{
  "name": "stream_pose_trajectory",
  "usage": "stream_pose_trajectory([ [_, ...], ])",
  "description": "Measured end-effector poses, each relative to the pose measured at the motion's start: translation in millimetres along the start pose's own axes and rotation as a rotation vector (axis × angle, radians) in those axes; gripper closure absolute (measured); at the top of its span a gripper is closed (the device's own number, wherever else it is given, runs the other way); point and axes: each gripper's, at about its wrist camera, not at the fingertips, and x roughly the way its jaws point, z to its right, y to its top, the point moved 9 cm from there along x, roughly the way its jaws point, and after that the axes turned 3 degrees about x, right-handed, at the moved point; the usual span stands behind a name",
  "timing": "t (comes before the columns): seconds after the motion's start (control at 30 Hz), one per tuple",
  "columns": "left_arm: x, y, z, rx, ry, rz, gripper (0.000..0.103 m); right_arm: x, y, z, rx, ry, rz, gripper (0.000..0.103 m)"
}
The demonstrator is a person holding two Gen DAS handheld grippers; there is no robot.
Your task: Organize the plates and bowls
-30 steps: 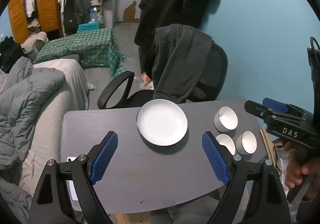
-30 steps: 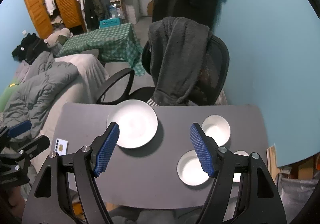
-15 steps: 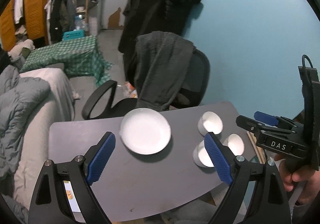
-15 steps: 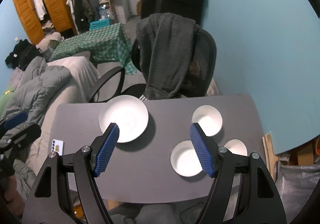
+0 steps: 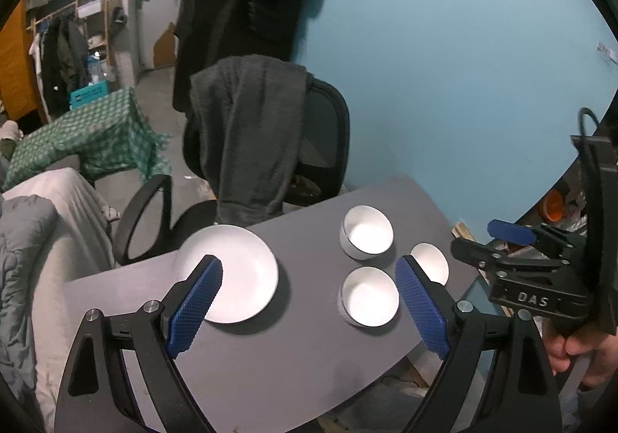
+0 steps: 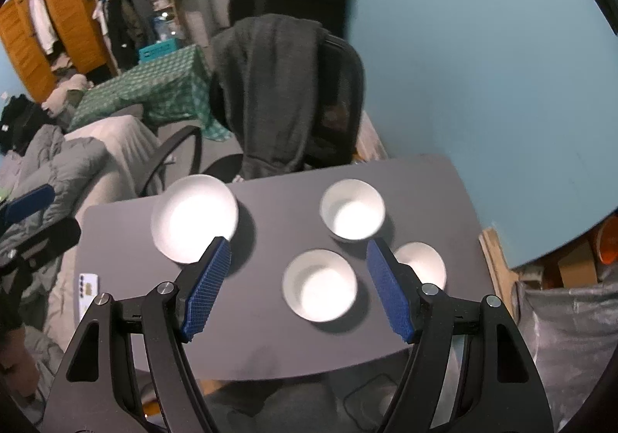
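A white plate (image 5: 231,272) (image 6: 193,222) lies at the left of a grey table (image 5: 309,352) (image 6: 270,332). Three white bowls stand at the right: a far one (image 5: 367,232) (image 6: 352,214), a near one (image 5: 370,301) (image 6: 320,284) and a small one (image 5: 434,263) (image 6: 423,265) by the right edge. My left gripper (image 5: 307,305) is open and empty, high above the table's near part. My right gripper (image 6: 299,288) is open and empty, above the near bowl. The right gripper also shows at the right of the left wrist view (image 5: 513,240).
A black office chair (image 5: 309,147) draped with a grey garment stands behind the table. A bed with grey bedding (image 6: 58,170) is at the left. A phone (image 6: 88,284) lies on the bed by the table's left edge. Boxes and a bag (image 6: 564,301) sit at the right.
Both views have swung and shifted right, so the plate sits further left and all three bowls show more fully. Both grippers stay open. Nothing on the table has moved.
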Motion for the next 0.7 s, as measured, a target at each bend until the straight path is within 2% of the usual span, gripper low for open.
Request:
stream_pose_trajectory([
  [0.1, 11.5, 0.9, 12.6, 0.023, 0.009, -0.008, 0.011, -0.3, -3.7, 19.0, 0.025, -0.018, -0.002, 0.031],
  [0.33, 42.8, 5.0, 33.3, 0.052, -0.030, -0.046, 0.011, 3.5, -12.9, 59.3, 0.077, -0.055, -0.020, 0.031],
  [0.4, 53.0, 4.6, 39.7, 0.050, -0.056, -0.075, 0.011, 5.1, -15.4, 67.4, 0.089, -0.063, -0.025, 0.031],
  [0.7, 86.0, -4.8, 52.1, 0.058, -0.050, -0.118, 0.011, 17.2, -27.7, 89.1, 0.104, -0.076, -0.051, 0.031],
])
